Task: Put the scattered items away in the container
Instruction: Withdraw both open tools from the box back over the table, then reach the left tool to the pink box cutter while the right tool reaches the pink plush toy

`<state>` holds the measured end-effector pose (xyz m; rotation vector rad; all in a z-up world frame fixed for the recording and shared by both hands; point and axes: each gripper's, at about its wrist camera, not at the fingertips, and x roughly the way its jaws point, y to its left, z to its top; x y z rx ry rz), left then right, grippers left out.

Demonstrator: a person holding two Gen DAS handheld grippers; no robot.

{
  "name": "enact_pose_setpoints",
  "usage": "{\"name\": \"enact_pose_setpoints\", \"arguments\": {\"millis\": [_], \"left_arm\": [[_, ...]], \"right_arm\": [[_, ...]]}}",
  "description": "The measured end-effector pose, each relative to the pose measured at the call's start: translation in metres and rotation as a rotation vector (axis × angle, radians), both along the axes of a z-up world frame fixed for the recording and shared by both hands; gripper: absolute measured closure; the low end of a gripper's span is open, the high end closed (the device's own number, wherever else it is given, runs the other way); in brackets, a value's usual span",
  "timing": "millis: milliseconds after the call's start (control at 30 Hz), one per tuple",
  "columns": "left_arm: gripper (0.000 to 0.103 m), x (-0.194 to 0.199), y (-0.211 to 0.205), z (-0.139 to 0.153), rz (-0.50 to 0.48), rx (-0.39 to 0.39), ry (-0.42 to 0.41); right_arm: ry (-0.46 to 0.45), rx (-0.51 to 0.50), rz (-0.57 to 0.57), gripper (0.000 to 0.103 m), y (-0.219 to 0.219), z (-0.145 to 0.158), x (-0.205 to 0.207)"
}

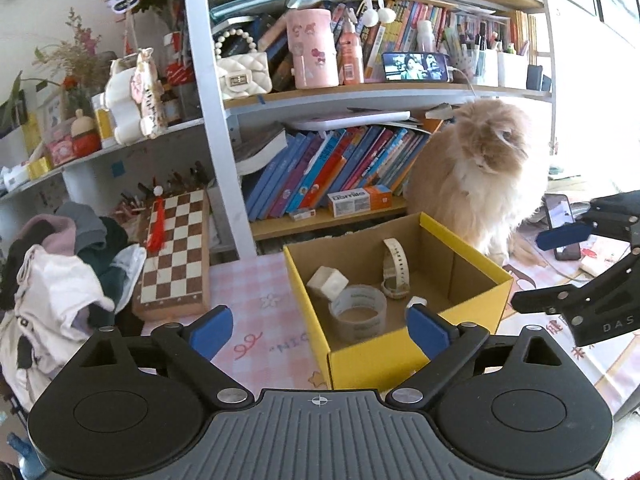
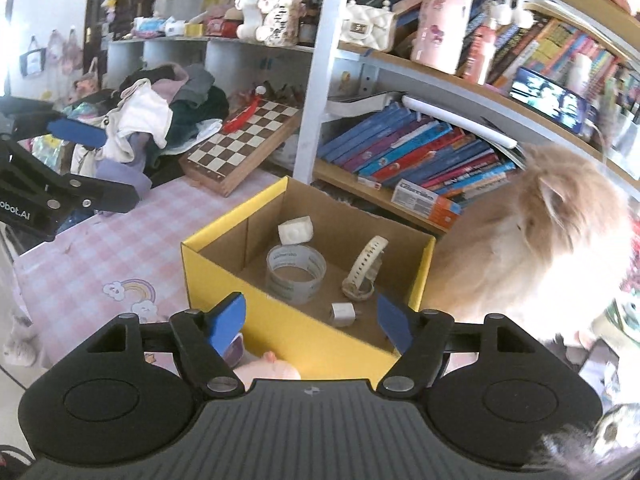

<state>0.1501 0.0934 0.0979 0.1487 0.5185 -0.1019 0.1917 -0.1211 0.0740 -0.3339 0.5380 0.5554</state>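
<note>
A yellow cardboard box [image 1: 476, 308] [image 2: 208, 276] stands open on the pink checked cloth. Inside it lie a roll of clear tape [image 1: 357, 312] [image 2: 295, 276], a white block [image 1: 327, 283] [image 2: 296, 230], a cream watch [image 1: 395, 270] [image 2: 363, 270] and a small white cube [image 1: 416, 302] [image 2: 343, 313]. My left gripper [image 1: 320, 330] hangs open just before the box's near corner, nothing between its blue pads. My right gripper [image 2: 310, 320] is open over the box's near wall, also empty. Each gripper shows in the other's view, the right gripper's arm [image 1: 580, 280] at the right and the left gripper's arm [image 2: 60, 168] at the left.
A fluffy ginger cat [image 1: 480, 172] [image 2: 532, 240] sits right against the box's far right side. A chessboard [image 1: 176, 252] [image 2: 244, 140] and a heap of clothes [image 1: 60, 280] [image 2: 152, 116] lie to the left. Bookshelves [image 1: 332, 168] stand behind. A phone [image 1: 562, 226] lies at the right.
</note>
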Motion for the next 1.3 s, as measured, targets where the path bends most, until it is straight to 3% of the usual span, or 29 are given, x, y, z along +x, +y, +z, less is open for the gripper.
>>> {"name": "enact_pose_setpoints", "arguments": {"millis": [433,900,1300], "left_arm": [[0.007,-0.030,0.010,-0.017,0.052,-0.044,0.010],[0.007,-0.053,0.012,-0.056,0.103,-0.088,0.105],[0.007,-0.062,0.012,-0.071,0.135,-0.108,0.145]], "right_arm": [[-0.004,0.049,-0.152,0.027,-0.024,-0.014,-0.041],[0.061,0.040,-0.212,0.026,-0.025,-0.051,-0.066],[0.110,0.048,-0.234,0.025,-0.020,-0.074,-0.082]]}}
